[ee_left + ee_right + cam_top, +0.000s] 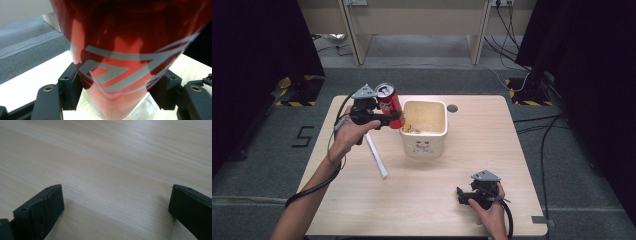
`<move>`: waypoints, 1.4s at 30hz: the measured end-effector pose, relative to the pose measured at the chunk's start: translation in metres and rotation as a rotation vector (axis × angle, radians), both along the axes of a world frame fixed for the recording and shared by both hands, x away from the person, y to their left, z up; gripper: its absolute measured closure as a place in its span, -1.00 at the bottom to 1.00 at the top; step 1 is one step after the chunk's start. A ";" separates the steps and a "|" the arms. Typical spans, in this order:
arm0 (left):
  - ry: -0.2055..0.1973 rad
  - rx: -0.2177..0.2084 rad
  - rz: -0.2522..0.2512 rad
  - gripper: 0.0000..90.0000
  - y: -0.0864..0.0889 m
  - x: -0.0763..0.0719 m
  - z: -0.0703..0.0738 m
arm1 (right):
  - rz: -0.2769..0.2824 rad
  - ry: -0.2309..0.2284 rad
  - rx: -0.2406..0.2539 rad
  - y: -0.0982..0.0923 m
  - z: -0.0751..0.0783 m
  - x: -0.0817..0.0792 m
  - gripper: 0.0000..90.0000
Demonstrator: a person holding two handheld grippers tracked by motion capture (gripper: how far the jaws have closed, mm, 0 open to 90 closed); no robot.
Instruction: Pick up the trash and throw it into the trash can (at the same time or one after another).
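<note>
Red can in jaws, wrappers in tub

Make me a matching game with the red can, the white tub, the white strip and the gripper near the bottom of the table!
Things:
1. red metal drinks can
2. cream plastic tub
3. long white flat strip
4. right gripper

Places or states:
A. lying flat on the wooden table
B. open, with nothing between its jaws
C. held tilted in the left gripper
D. standing mid-table with scraps inside

Pairs: 1-C, 2-D, 3-A, 4-B
</note>
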State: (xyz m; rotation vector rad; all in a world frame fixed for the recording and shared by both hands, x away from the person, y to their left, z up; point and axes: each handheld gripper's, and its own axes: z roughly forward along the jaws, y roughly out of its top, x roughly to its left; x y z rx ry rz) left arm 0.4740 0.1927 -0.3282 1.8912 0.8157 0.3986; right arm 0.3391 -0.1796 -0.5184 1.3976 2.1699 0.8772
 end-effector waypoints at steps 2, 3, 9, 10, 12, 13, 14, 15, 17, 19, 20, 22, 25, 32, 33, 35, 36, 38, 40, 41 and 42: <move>0.001 0.002 -0.003 -0.25 -0.004 0.002 0.001 | 0.003 -0.001 -0.002 0.000 0.000 0.000 -0.99; 0.002 0.001 -0.003 -0.25 -0.006 0.004 0.001 | 0.003 0.000 -0.003 0.000 0.000 0.000 -0.99; 0.004 -0.012 0.002 -0.25 -0.018 0.016 0.002 | 0.002 0.000 -0.003 0.000 0.000 0.000 -0.99; 0.007 -0.010 -0.001 -0.25 -0.020 0.017 0.002 | 0.006 -0.003 -0.006 0.000 0.000 0.000 -0.99; 0.003 -0.005 -0.004 -0.25 -0.024 0.020 0.002 | 0.007 -0.004 -0.006 0.000 0.000 0.000 -0.99; 0.001 -0.002 -0.003 -0.25 -0.026 0.021 0.002 | 0.006 -0.003 -0.006 0.000 0.000 0.000 -0.99; -0.002 -0.002 -0.001 -0.25 -0.028 0.022 0.002 | 0.007 -0.004 -0.006 0.000 0.000 0.000 -0.99; -0.001 0.003 -0.002 -0.25 -0.030 0.024 0.001 | 0.006 -0.003 -0.006 0.000 0.000 0.000 -0.99; 0.002 0.005 0.005 -0.25 -0.034 0.027 -0.001 | 0.007 -0.004 -0.006 0.000 0.000 0.000 -0.99; 0.009 0.000 0.009 -0.25 -0.037 0.031 -0.004 | 0.007 -0.003 -0.006 0.000 0.000 0.000 -0.99; 0.009 0.002 0.011 -0.25 -0.038 0.033 -0.005 | 0.007 -0.003 -0.006 -0.001 0.000 0.000 -0.99; 0.009 0.005 0.013 -0.25 -0.041 0.036 -0.007 | 0.007 -0.002 -0.007 0.000 0.000 0.000 -0.99; 0.014 0.014 0.016 -0.25 -0.045 0.041 -0.010 | 0.008 -0.002 -0.008 0.000 0.000 0.000 -0.99; 0.018 0.030 0.028 -0.26 -0.053 0.049 -0.016 | 0.009 -0.003 -0.007 0.000 0.000 0.000 -0.99; 0.021 0.031 0.028 -0.26 -0.054 0.049 -0.017 | 0.009 -0.003 -0.007 0.000 0.000 0.000 -0.99; 0.020 0.033 0.032 -0.26 -0.055 0.050 -0.018 | 0.009 -0.003 -0.006 0.000 0.000 0.000 -0.99; 0.021 0.033 0.035 -0.26 -0.056 0.052 -0.019 | 0.010 -0.003 -0.007 0.000 0.000 0.000 -0.99; 0.022 0.034 0.042 -0.26 -0.056 0.054 -0.021 | 0.010 -0.003 -0.005 0.000 0.000 0.000 -0.99; 0.019 0.042 0.051 -0.26 -0.056 0.056 -0.022 | 0.010 -0.003 -0.005 0.000 0.000 0.000 -0.99; 0.022 0.045 0.052 -0.26 -0.056 0.057 -0.023 | 0.012 -0.004 -0.006 0.000 0.000 0.000 -0.99; 0.023 0.046 0.053 -0.26 -0.057 0.058 -0.024 | 0.011 -0.003 -0.005 0.000 0.000 0.000 -0.99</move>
